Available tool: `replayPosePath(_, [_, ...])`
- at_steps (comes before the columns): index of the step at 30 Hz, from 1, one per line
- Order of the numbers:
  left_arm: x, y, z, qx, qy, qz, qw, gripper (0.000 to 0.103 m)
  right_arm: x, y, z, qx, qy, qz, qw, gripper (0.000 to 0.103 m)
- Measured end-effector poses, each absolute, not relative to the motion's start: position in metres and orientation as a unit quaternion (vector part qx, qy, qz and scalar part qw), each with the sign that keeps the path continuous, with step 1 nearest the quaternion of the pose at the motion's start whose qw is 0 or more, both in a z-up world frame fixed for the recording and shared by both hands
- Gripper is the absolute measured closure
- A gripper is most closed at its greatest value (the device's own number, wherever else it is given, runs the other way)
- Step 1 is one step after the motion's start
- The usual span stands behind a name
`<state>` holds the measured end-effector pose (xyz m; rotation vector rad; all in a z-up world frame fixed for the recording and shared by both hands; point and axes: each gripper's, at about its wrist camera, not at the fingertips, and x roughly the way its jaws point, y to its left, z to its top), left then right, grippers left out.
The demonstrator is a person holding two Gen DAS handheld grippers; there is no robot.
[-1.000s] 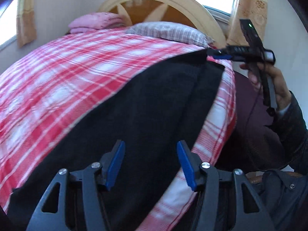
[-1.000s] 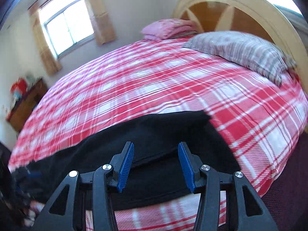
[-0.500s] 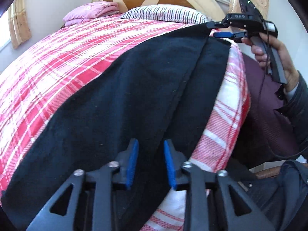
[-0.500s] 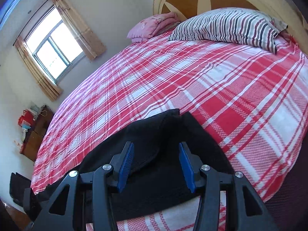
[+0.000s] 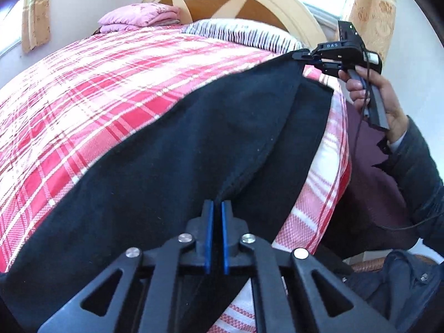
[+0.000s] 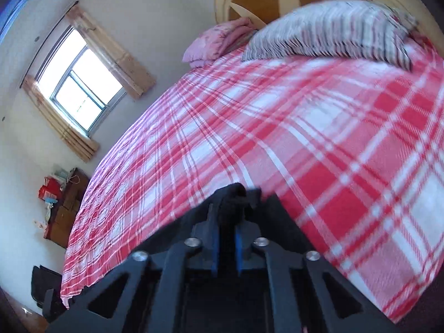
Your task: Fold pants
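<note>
Left wrist: pants (image 5: 172,152) edge pinched.

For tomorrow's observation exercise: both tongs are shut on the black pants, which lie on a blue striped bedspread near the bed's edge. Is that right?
Not quite. The bedspread is red and white plaid, not blue striped, as both wrist views show. The rest holds: the left tongs and right tongs are each shut on the black pants, lying near the bed's edge.

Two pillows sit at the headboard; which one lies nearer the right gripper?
The striped pillow, directly beyond the right gripper holding the black pants. The pink pillow sits farther left.
</note>
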<state>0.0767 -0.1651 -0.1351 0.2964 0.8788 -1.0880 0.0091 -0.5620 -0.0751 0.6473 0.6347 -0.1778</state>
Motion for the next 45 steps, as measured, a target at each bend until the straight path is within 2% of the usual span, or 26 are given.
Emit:
replayPosePath(6, [0.082,-0.143,-0.121,0.080,0.397,-0.534,0.742,0.097,-0.011,-0.546,-0.036,0.280,0.257,-0.042,0.924,0.097])
replayPosePath(16, [0.058,-0.151,-0.143,0.121,0.419,-0.552,0.710,0.097,-0.078,-0.574,-0.111,0.322,0.325,-0.082,0.885,0.097])
replayPosePath(24, [0.061,-0.156,-0.141,0.133,0.394,-0.541,0.731,0.097,-0.077,-0.568,-0.104,0.311,0.323,-0.080,0.890,0.096])
replayPosePath(26, [0.056,-0.163,-0.142,0.148,0.385,-0.538,0.735,0.096,-0.072,-0.572,-0.110,0.322,0.328,-0.085,0.884,0.088])
replayPosePath(35, [0.048,-0.183,-0.150,0.199,0.382,-0.527,0.732,0.095,-0.075,-0.573,-0.113,0.333,0.319,-0.078,0.884,0.084])
replayPosePath(38, [0.046,-0.183,-0.148,0.202,0.381,-0.528,0.732,0.087,-0.076,-0.572,-0.113,0.329,0.318,-0.077,0.886,0.082])
replayPosePath(39, [0.046,-0.182,-0.147,0.202,0.379,-0.528,0.733,0.075,-0.077,-0.571,-0.112,0.329,0.317,-0.075,0.886,0.080])
replayPosePath(40, [0.044,-0.181,-0.145,0.203,0.374,-0.524,0.737,0.055,-0.076,-0.569,-0.112,0.328,0.316,-0.072,0.887,0.075])
replayPosePath(42, [0.042,-0.177,-0.143,0.204,0.358,-0.519,0.748,0.038,-0.075,-0.566,-0.110,0.325,0.315,-0.066,0.889,0.068])
replayPosePath(45, [0.045,-0.176,-0.146,0.212,0.362,-0.508,0.752,0.038,-0.073,-0.560,-0.109,0.309,0.318,-0.069,0.894,0.068])
